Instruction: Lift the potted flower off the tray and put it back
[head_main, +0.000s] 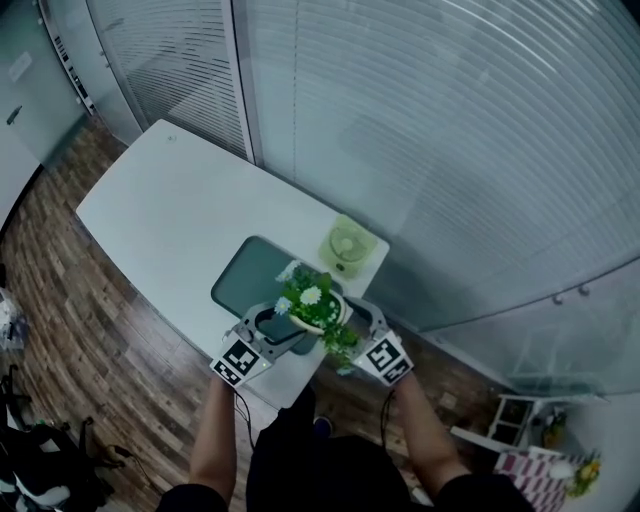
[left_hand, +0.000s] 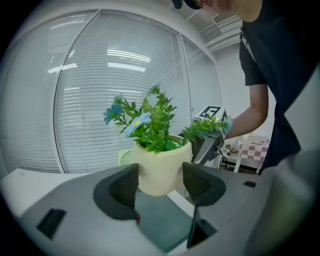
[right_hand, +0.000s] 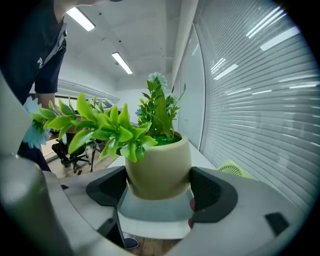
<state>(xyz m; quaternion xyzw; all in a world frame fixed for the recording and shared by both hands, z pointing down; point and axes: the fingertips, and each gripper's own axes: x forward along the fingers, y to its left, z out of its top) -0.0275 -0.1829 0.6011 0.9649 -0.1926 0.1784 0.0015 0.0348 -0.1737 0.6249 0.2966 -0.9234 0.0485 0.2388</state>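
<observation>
Our left gripper (left_hand: 161, 186) and right gripper (right_hand: 159, 191) each close their dark jaws on opposite sides of the cream round pot of green leafy flowers (right_hand: 159, 167). We hold it between them, over the near edge of the dark grey-green flat tray (head_main: 243, 278). Beyond stands a small pale green fan (head_main: 347, 245).

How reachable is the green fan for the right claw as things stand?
Probably not right away: the right claw is shut on the flower pot, though the fan stands unobstructed on the table nearby.
</observation>
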